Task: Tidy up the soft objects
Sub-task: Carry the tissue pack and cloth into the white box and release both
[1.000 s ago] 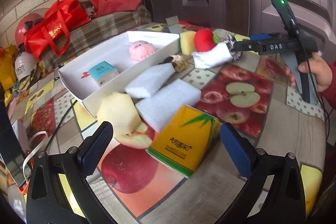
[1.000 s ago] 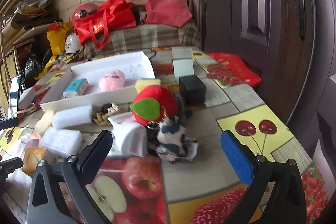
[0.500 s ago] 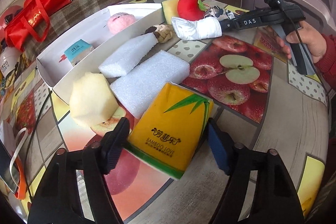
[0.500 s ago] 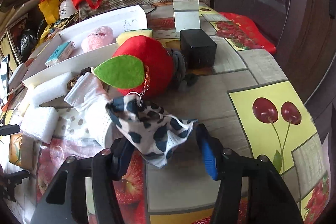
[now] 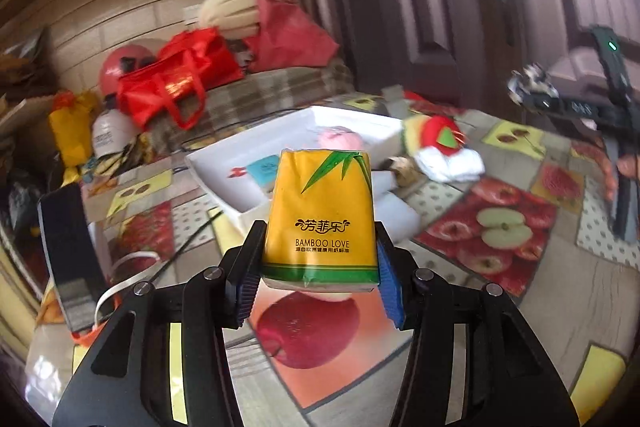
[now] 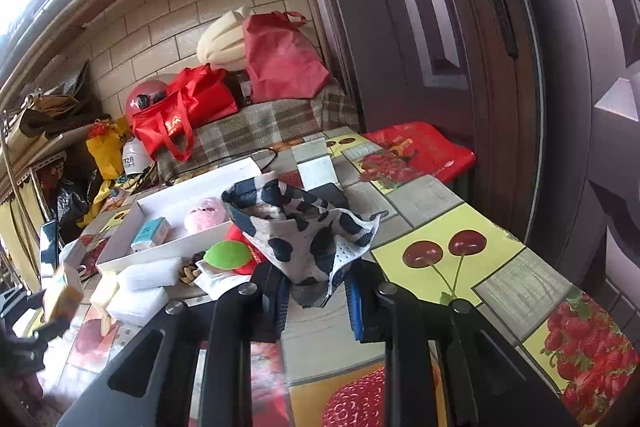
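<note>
My left gripper is shut on a yellow tissue pack and holds it above the table, in front of the white tray. My right gripper is shut on a cow-print cloth and holds it lifted over the table. The tray holds a pink plush and a small teal pack. A red plush apple, a white sock and white foam blocks lie beside the tray. The tissue pack also shows at far left in the right wrist view.
A fruit-print tablecloth covers the table. A phone and a white cable lie at the left edge. Red bags sit on a plaid bench behind. A dark door stands to the right.
My left gripper closed on the tissue pack and lifted it off the table. My right gripper closed on the cow-print cloth and raised it away from the plush apple.
</note>
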Demonstrator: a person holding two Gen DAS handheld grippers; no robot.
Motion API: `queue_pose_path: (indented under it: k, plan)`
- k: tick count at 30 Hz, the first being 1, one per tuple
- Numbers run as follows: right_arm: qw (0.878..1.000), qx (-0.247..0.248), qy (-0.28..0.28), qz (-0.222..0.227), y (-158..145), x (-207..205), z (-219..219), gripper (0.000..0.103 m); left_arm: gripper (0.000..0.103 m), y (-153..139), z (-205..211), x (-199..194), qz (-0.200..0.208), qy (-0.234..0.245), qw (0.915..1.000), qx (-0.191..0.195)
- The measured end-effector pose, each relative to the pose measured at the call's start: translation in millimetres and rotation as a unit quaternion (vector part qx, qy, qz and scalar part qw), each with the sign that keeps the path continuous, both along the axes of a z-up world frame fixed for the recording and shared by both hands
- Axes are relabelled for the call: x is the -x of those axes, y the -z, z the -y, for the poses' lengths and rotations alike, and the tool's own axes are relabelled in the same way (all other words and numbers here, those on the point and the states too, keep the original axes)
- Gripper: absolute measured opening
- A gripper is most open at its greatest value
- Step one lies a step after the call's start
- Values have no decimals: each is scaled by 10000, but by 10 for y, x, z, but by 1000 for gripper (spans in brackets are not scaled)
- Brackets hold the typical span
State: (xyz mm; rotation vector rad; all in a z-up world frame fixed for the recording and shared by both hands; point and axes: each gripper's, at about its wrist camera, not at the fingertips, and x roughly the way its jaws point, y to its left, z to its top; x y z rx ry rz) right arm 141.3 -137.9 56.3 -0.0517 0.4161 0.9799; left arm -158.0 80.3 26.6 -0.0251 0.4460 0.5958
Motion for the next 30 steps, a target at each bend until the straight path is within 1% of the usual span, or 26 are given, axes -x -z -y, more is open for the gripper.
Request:
queue_pose_path:
  k: [2,3,4,8,10,14,16,22,27,30]
  plan:
    - [9994,173,-197,236,2,129,-149,23,50,-9,-207,53,165,-438,9985,278]
    - [9990,213,-317,247,18,176,-230,23,50,-5,-300,51,207,-548,9975,394]
    - [9985,272,-408,232,37,201,-313,23,50,7,-368,33,222,-673,9966,422]
    - [9966,436,-668,196,142,311,-661,24,51,11,-544,-62,283,-1109,9933,168]
    - [9958,408,-787,238,154,388,-782,24,51,13,-617,-132,279,-1232,9919,114]
    - [9925,461,-1024,478,177,574,-1034,24,51,5,-696,-232,345,-1366,9900,-17]
    - [9913,498,-1104,513,188,630,-1173,24,51,9,-741,-276,356,-1427,9891,-13]
    - [9916,541,-1113,384,203,604,-1553,24,51,37,-972,-412,312,-1651,9855,217]
    - [9924,565,-1084,166,219,522,-1896,24,51,53,-1151,-623,225,-1789,9832,274]
    - [9924,608,-1063,153,229,520,-2084,24,51,56,-1234,-756,172,-1843,9823,288]
